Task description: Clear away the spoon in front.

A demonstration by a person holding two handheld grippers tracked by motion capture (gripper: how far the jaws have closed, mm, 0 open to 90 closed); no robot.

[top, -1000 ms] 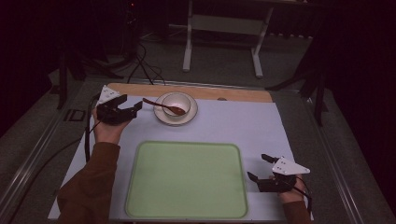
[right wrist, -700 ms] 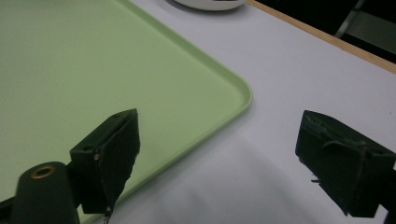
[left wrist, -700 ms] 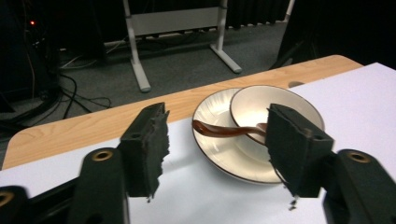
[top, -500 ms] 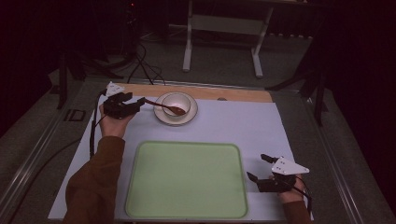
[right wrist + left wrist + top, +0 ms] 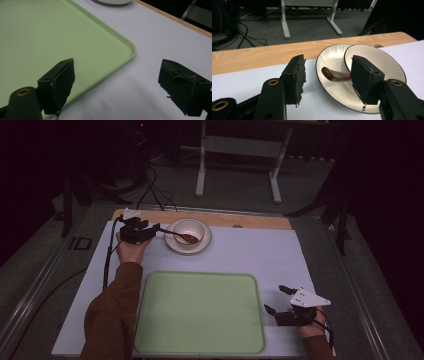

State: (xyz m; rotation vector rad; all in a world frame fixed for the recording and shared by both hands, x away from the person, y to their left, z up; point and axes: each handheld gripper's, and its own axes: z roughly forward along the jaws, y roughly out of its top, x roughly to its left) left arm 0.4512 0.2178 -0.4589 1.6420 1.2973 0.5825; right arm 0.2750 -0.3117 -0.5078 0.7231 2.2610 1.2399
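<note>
A brown spoon (image 5: 178, 235) lies with its bowl end in a white bowl (image 5: 190, 228) that stands on a white saucer (image 5: 171, 245) at the far left of the white mat. The spoon's handle points left over the saucer rim. My left gripper (image 5: 156, 227) is open right at that handle. In the left gripper view the spoon's handle end (image 5: 332, 75) sits between the two spread jaws of the left gripper (image 5: 329, 79), untouched. My right gripper (image 5: 276, 299) rests open on the mat by the green tray (image 5: 200, 315), straddling the tray's corner (image 5: 130, 47).
A wooden table edge (image 5: 250, 220) runs along the far side of the mat (image 5: 260, 255). A cable (image 5: 107, 265) trails from the left gripper down the mat's left side. Beyond the table stand a metal frame (image 5: 202, 165) and floor cables.
My left gripper has moved away from me and to the right, bringing its open jaws around the spoon's handle. The right gripper has stayed in place.
</note>
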